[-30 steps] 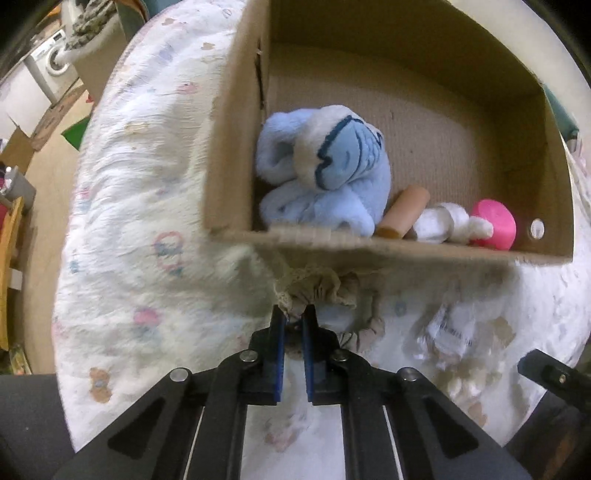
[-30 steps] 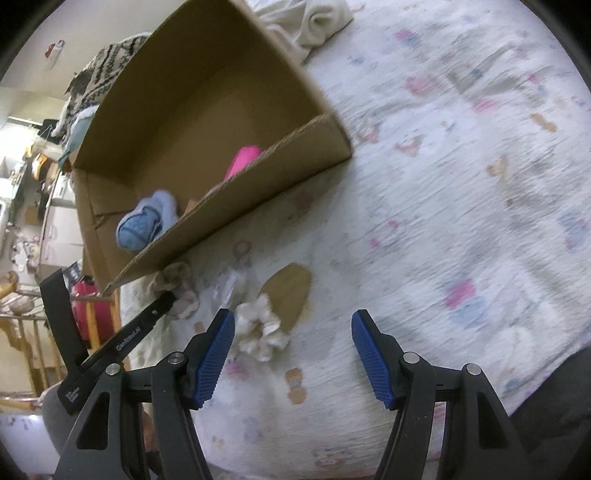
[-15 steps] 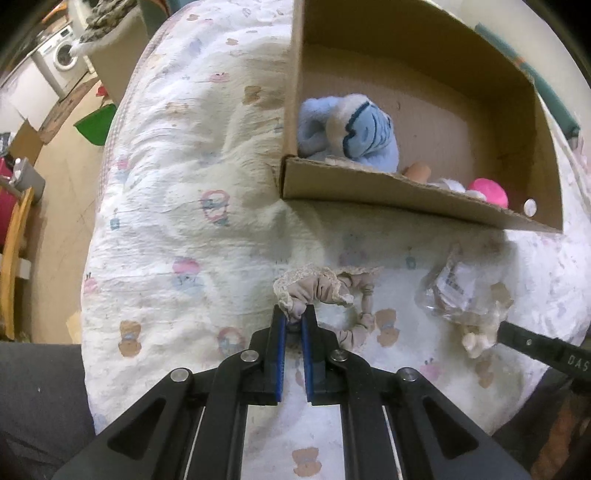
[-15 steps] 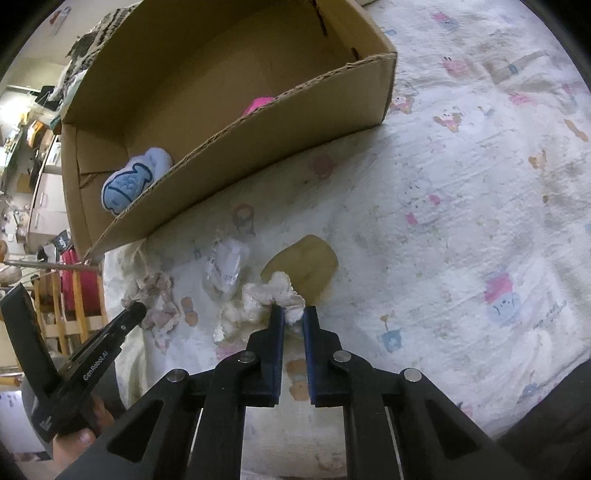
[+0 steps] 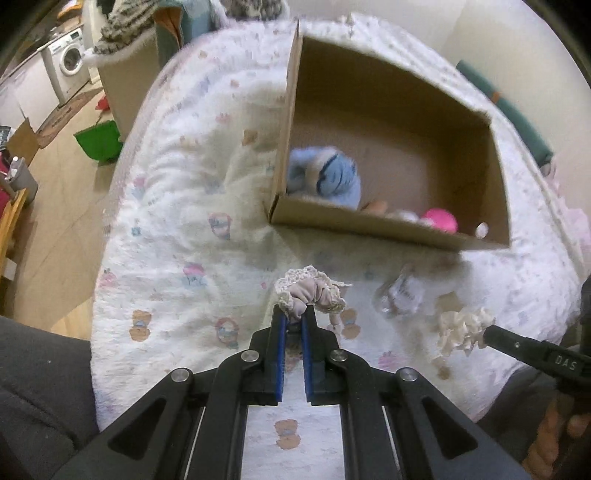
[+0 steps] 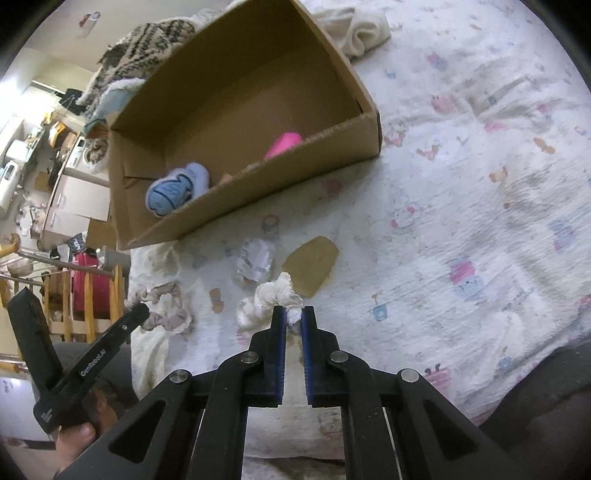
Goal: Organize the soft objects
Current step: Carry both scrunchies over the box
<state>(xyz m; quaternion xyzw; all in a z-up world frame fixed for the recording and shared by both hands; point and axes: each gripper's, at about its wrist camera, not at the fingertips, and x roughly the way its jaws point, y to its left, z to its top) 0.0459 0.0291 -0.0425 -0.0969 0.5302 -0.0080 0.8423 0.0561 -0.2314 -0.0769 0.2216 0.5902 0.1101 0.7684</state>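
My left gripper [image 5: 293,314] is shut on a beige lace-trimmed scrunchie [image 5: 314,291], lifted off the patterned blanket [image 5: 177,229]. My right gripper [image 6: 293,315] is shut on a white frilly scrunchie [image 6: 271,299], which also shows at the right of the left wrist view as the white scrunchie [image 5: 461,326]. In the right wrist view the beige scrunchie [image 6: 166,310] hangs from the left gripper's tip. Beyond both stands an open cardboard box [image 5: 495,155] holding a blue plush toy [image 5: 325,177] and a pink object [image 5: 439,219]. The box [image 6: 240,66] sits up and to the left in the right wrist view.
A crumpled clear plastic wrapper [image 6: 255,258] and a flat tan piece [image 6: 312,260] lie on the blanket before the box. A cream cloth [image 6: 362,26] lies behind the box. The bed edge drops to a floor with a green bin [image 5: 99,142] at the left.
The right jaws closed on the white scrunchie and raised it. The left gripper lifted the beige scrunchie up and back from the box, so the box looks farther away.
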